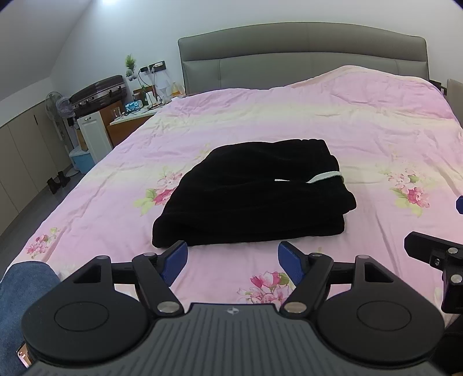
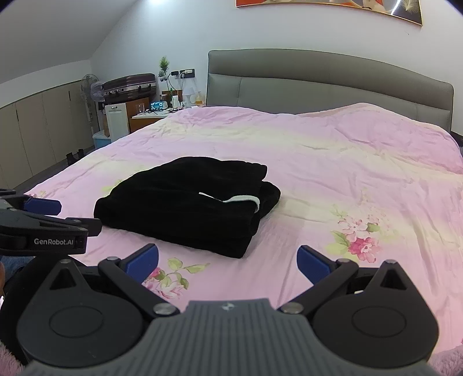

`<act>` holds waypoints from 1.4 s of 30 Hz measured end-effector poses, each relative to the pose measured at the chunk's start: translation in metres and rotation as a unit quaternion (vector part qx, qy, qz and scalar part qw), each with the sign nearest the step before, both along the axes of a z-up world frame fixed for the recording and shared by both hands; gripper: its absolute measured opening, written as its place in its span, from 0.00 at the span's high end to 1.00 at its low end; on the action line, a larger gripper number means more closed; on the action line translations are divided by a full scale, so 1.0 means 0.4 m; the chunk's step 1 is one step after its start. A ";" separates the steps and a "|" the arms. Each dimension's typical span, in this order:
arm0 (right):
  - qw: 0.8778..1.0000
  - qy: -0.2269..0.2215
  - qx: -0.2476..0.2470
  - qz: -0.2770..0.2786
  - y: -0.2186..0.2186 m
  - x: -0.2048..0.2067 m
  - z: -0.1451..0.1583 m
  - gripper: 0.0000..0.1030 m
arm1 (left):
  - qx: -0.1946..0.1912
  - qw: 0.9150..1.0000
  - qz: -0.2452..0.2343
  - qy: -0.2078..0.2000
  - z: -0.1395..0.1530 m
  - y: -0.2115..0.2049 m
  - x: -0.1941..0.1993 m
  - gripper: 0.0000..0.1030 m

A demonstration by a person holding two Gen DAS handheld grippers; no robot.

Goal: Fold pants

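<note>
Grippers: left gripper [image 1: 233, 260] and right gripper [image 2: 228, 260] hover level, jaws spread, empty.
Pants [image 1: 254, 193]: black, plush, folded into a rectangular stack on the pink floral bedspread [image 1: 361, 121].

A bed [image 1: 289, 121] is being seen across the middle of both views, covered by a pink floral sheet [image 2: 347, 162]. A grey padded headboard [image 2: 327, 84] is being shown at 12 o'clock against a pale wall [image 2: 202, 26]. A framed picture [image 2: 330, 7] is being cut off at 1 o'clock. At 10 o'clock, a nightstand [image 1: 130, 121] is being crowded by cables and small items, beside a white cabinet [image 1: 92, 133], a suitcase [image 1: 98, 89], a fan [image 1: 58, 104] and a small plant [image 1: 130, 62]. Beige cupboards [image 1: 26, 144] are being seen at 9 o'clock along the sloped ceiling. Bright light is being cast from the top edge.
</note>
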State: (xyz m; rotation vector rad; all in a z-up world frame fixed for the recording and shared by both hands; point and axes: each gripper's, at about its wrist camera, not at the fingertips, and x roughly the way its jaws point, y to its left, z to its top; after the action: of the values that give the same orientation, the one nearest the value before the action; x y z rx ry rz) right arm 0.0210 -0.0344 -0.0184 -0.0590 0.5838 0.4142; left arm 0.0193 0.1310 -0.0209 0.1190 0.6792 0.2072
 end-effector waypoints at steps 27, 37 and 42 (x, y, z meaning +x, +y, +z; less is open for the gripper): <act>1.000 -0.005 0.009 0.002 -0.017 -0.011 0.011 0.05 | 0.004 1.000 -0.002 -0.006 0.022 -0.005 -0.004 0.18; 1.000 -0.006 0.010 0.004 -0.014 -0.013 0.015 0.05 | 0.003 1.000 -0.001 -0.008 0.026 -0.004 -0.006 0.18; 1.000 -0.007 0.010 0.005 -0.015 -0.013 0.015 0.05 | 0.003 1.000 -0.001 -0.007 0.027 -0.007 -0.007 0.18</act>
State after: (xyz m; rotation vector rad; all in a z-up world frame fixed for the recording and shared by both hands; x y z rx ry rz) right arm 0.0156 -0.0405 -0.0123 -0.0455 0.5663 0.4294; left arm 0.0164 0.1282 -0.0101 0.1230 0.6641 0.2073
